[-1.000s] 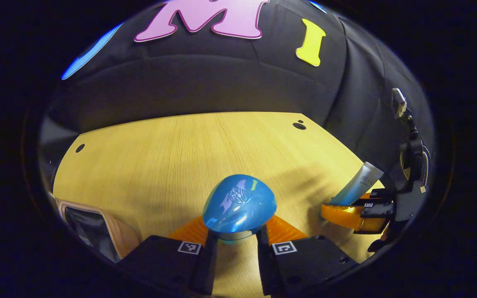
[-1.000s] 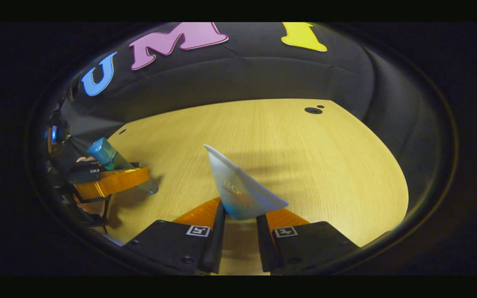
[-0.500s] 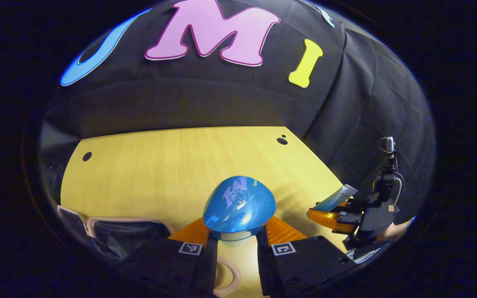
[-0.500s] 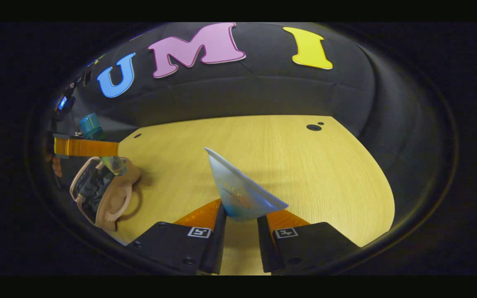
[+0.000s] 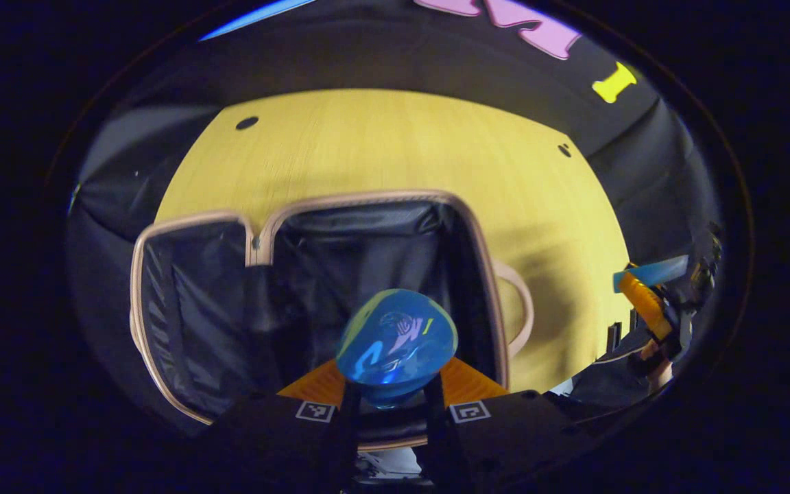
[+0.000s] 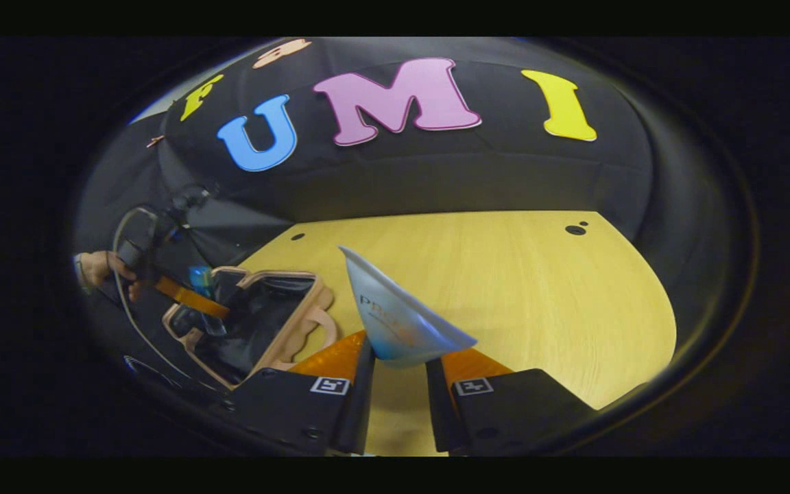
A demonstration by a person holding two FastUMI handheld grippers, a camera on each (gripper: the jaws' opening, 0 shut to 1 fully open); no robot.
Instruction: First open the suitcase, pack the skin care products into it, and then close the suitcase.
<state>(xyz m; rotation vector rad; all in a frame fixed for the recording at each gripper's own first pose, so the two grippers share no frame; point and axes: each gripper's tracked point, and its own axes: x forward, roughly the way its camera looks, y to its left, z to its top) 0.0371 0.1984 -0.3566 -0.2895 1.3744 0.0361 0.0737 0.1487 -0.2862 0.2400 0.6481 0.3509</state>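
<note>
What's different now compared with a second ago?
The left tongs carried the blue-capped bottle from over the bare table to above the open suitcase. The right tongs barely moved over the table. Both kept their grip; the tube stays clamped.

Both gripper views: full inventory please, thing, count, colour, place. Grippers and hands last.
suitcase: 1, beige rim, black lining, open on the table, below the left gripper
bottle: 1, blue cap, held over the suitcase
tube: 1, white fading to blue, held over the table, right of the suitcase
table: 1, light wood, a few dark holes near its far edge
left gripper: 1, black with orange fingers, shut on the bottle
right gripper: 1, black with orange fingers, shut on the tube
hand: 1, holding the left gripper, seen far left in the right gripper view
</note>
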